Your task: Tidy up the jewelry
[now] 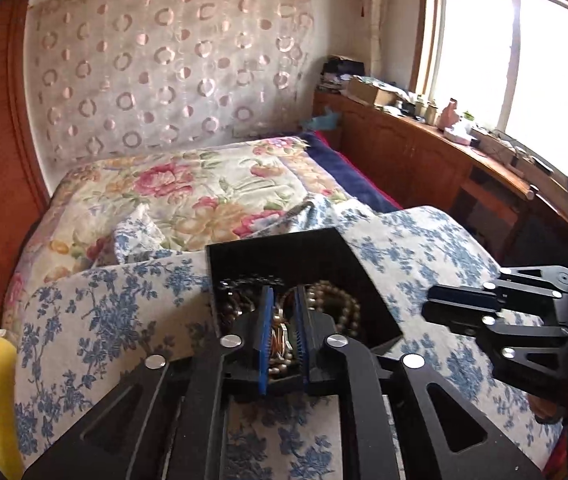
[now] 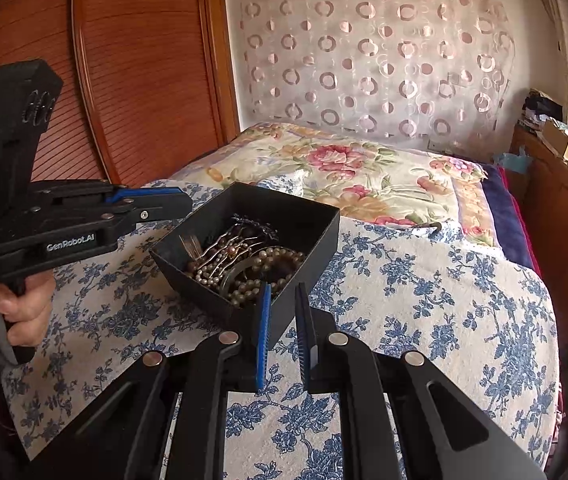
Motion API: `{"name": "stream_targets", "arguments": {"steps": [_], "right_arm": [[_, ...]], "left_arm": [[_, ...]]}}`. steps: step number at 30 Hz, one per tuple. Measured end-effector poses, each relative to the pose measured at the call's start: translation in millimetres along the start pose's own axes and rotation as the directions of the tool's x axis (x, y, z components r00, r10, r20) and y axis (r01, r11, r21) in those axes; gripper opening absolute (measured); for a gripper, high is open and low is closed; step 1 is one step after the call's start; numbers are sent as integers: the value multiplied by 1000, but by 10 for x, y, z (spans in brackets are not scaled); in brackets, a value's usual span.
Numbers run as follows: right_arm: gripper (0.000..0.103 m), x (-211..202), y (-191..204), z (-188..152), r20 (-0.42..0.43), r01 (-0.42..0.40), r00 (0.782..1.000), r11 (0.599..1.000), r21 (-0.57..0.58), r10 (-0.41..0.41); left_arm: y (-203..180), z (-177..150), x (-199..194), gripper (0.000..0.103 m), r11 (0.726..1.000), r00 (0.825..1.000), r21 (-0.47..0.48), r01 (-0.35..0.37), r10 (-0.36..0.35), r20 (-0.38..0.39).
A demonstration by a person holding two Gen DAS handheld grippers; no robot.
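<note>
box: black jewelry box [image 2: 252, 240] sits on the blue-flowered bedspread [image 2: 424, 300], stuffed with tangled bead strands [image 2: 244, 268]
left gripper [image 1: 283, 320]: jaws narrowed over the pile at 12 o'clock, can't tell if it's actually pinching anything
right gripper [image 2: 283, 320]: jaws parted, empty, at the box's near corner
risk: strands look knotted, so lifting one probably drags the rest out or tips the box on that soft bed

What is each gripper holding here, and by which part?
The left gripper hangs over the black box of jewelry, fingers slightly apart; any hold cannot be told. The right gripper holds nothing, its fingers at the box's near corner.
</note>
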State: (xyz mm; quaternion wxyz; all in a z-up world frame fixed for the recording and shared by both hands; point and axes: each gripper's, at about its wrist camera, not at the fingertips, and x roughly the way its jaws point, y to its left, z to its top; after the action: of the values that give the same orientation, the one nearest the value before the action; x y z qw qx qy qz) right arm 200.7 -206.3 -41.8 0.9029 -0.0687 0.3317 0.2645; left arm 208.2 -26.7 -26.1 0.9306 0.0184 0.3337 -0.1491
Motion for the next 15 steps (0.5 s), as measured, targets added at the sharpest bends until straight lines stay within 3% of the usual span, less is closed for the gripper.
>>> {"name": "stream_targets", "arguments": {"steps": [3, 5, 7, 15], "right_arm": [[14, -26, -6, -23, 8, 4, 1000, 1000, 7, -4], [15, -61, -2, -42, 14, 19, 1000, 1000, 11, -19], [22, -113, 20, -74, 31, 38, 999, 999, 17, -38], [57, -415, 157, -227, 104, 89, 990, 994, 66, -95]], "left_arm": [[16, -34, -59, 30, 1000, 1000, 2, -17, 17, 13], [24, -69, -106, 33, 999, 999, -2, -37, 37, 13], [24, -118, -181, 52, 999, 998, -5, -52, 52, 25], [-27, -385, -558, 88, 993, 990, -17, -120, 121, 70]]}}
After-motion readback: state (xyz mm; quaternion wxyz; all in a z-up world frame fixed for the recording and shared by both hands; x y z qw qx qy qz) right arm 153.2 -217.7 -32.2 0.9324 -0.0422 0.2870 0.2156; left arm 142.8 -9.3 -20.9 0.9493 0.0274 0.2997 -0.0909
